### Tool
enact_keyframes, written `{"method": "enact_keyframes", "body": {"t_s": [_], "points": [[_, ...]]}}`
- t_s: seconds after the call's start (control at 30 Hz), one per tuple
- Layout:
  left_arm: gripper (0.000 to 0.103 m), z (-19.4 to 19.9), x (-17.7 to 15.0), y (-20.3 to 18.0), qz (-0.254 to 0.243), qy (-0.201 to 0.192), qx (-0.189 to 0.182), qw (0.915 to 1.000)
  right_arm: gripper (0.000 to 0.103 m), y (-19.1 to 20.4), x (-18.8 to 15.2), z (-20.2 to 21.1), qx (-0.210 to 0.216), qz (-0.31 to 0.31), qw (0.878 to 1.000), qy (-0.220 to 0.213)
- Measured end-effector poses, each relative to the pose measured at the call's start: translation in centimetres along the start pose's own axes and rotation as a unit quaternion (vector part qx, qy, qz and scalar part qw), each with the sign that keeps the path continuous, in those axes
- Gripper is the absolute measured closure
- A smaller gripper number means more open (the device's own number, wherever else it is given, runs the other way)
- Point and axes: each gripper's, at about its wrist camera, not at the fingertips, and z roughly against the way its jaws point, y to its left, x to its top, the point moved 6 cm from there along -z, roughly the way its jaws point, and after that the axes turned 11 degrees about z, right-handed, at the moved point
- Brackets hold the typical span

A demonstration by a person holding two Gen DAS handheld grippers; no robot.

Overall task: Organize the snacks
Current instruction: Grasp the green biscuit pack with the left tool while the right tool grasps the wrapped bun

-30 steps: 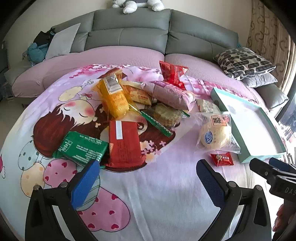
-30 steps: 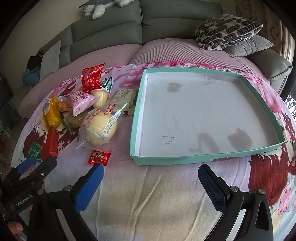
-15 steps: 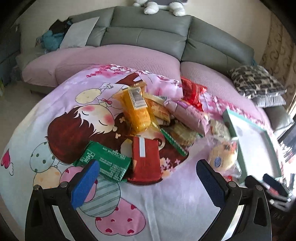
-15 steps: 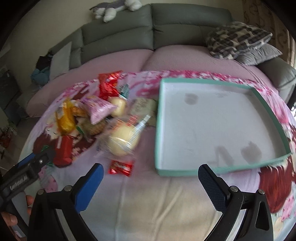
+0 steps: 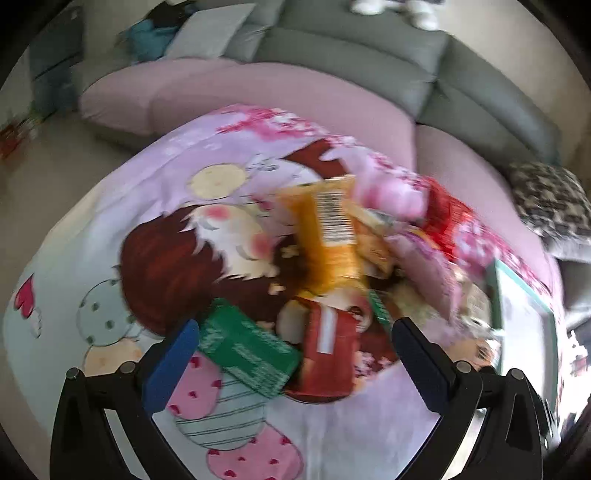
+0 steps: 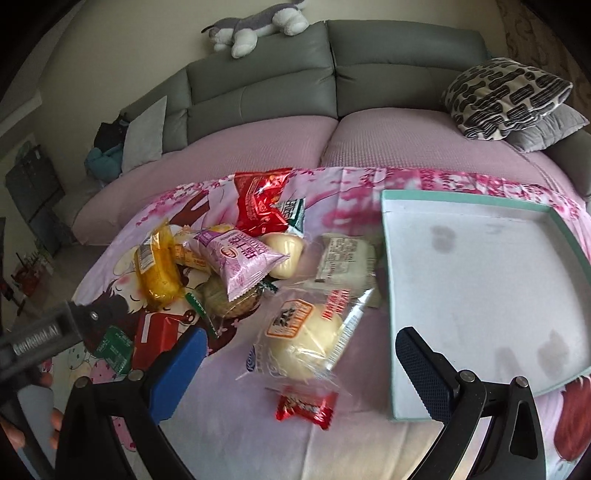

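A heap of snack packets lies on a cartoon-print sheet. In the blurred left wrist view my left gripper (image 5: 291, 365) is open just above a green packet (image 5: 249, 352) and a red packet (image 5: 328, 354), with a yellow packet (image 5: 328, 236) behind them. In the right wrist view my right gripper (image 6: 299, 373) is open over a clear-wrapped bun (image 6: 308, 338) and a small red candy (image 6: 306, 406). A pink packet (image 6: 242, 264), a big red packet (image 6: 260, 206) and a yellow packet (image 6: 157, 267) lie further back. The empty teal tray (image 6: 391, 295) sits to the right.
A grey sofa (image 6: 332, 77) with a plush dog (image 6: 255, 29) curves behind. Patterned cushions (image 6: 506, 96) lie at the back right. The left gripper's body (image 6: 44, 336) and a hand show at the left edge of the right wrist view.
My left gripper has swung left and closed in on the green and red packets. My right gripper has turned left, from the tray toward the wrapped bun and red candy.
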Motion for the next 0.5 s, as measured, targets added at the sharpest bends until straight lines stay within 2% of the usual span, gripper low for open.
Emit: {"method": "enact_keyframes", "body": {"t_s": [0.07, 0.2, 0.37, 0.5], "points": [[0.000, -0.6, 0.0, 1.2, 0.027, 0.004, 0.026, 0.9993, 0.000, 0.2, 0.1, -0.3, 0.004, 0.001, 1.000, 0.001], [0.000, -2.1, -0.3, 2.8, 0.066, 0.015, 0.041, 0.9969, 0.000, 0.5, 0.4, -0.7, 0.001, 0.014, 1.000, -0.001], [0.000, -3.9, -0.6, 3.8, 0.083, 0.025, 0.064, 0.9942, 0.000, 0.5, 0.3, -1.7, -0.001, 0.016, 1.000, 0.008], [0.000, -4.6, -0.5, 4.4, 0.097, 0.020, 0.053, 0.9936, 0.000, 0.9, 0.0, -2.8, -0.003, 0.023, 1.000, 0.019]]}}
